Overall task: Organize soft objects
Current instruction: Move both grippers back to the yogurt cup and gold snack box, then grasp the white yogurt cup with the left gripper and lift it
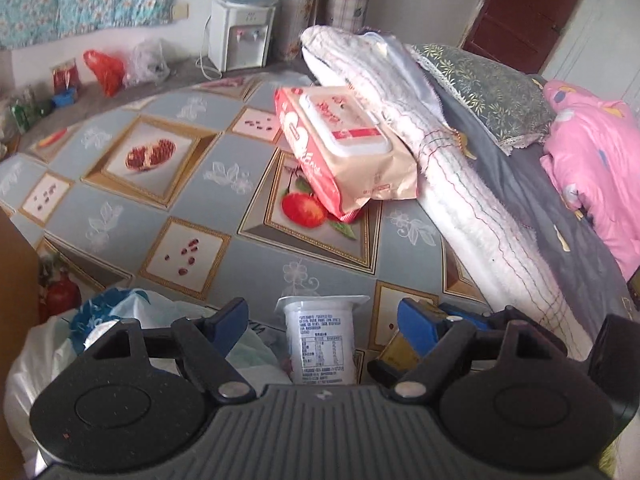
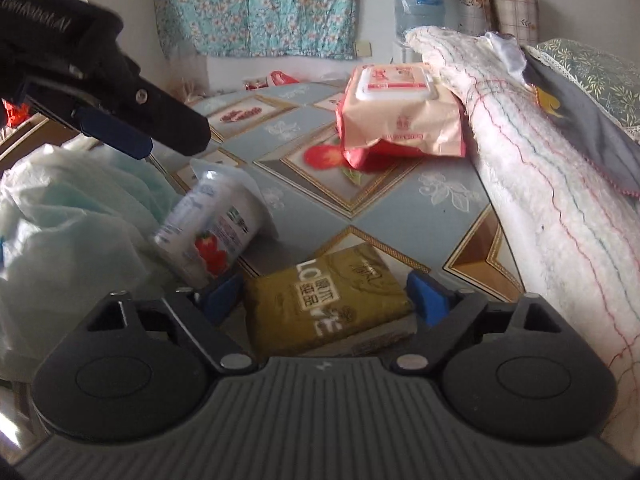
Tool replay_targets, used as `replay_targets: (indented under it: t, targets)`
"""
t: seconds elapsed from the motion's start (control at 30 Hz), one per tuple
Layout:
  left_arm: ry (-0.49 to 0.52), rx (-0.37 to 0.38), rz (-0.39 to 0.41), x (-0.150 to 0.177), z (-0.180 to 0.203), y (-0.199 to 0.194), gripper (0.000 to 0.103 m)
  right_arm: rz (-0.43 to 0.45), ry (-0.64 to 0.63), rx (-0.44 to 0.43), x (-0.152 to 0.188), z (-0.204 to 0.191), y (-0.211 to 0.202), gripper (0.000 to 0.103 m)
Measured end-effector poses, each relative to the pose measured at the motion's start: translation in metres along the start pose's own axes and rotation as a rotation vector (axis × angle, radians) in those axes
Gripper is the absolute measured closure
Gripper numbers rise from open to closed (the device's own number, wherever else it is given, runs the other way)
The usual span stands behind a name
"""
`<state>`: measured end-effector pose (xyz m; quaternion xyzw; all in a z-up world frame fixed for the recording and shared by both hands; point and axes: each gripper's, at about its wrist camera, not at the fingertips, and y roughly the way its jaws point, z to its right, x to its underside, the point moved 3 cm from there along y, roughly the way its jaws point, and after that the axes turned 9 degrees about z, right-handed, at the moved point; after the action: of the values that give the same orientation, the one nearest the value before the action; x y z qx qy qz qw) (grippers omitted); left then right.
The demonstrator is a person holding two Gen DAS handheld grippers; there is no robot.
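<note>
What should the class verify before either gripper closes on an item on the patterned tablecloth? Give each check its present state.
1. Left gripper open: ok.
2. Right gripper open: ok.
3. White yogurt cup with strawberry label between left fingers: ok.
4. Cup upright: not ok, tilted in the right wrist view.
5. Olive-gold flat tissue pack between right fingers: ok.
6. Fingers touching either item: cannot tell.

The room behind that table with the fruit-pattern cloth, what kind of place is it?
Most likely a lived-in home, perhaps a bedroom that doubles as a living space. A pillow and pink quilt lie beside the table, and a water dispenser stands by the wall.
</note>
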<state>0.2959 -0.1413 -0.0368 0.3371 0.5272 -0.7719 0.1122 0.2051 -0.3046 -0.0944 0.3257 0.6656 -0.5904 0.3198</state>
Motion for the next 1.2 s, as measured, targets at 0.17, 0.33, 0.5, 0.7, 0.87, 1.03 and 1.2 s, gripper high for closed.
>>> replay_targets:
  t: [0.17,0.33,0.5,0.7,0.87,1.03,1.2]
  targets:
    - [-0.032,-0.002,-0.037,0.002,-0.005,0.007,0.020,0.013,-0.016,0.027,0.009,0.001,-0.018,0.021]
    - [-0.081,0.012,-0.059,-0.001,-0.011,0.003,0.020,-0.005,0.025,-0.022,0.017,0.006,-0.056,0.020]
    - [-0.113,-0.004,-0.043,-0.008,-0.014,-0.001,0.023,0.133,0.254,-0.163,-0.011,0.023,-0.090,0.016]
    - [-0.272,0.056,-0.106,-0.011,-0.022,0.017,0.041,0.041,0.556,-0.328,-0.030,0.031,-0.040,0.019]
    - [-0.342,0.057,-0.126,-0.016,-0.031,0.030,0.047,-0.106,0.573,-0.327,-0.036,0.016,0.012,0.024]
    - [-0.358,0.060,-0.145,-0.018,-0.036,0.038,0.049,-0.193,0.567,-0.301,-0.035,0.006,0.046,0.031]
    - [-0.396,0.059,-0.152,-0.018,-0.045,0.044,0.050,-0.211,0.581,-0.299,-0.040,0.001,0.059,0.044]
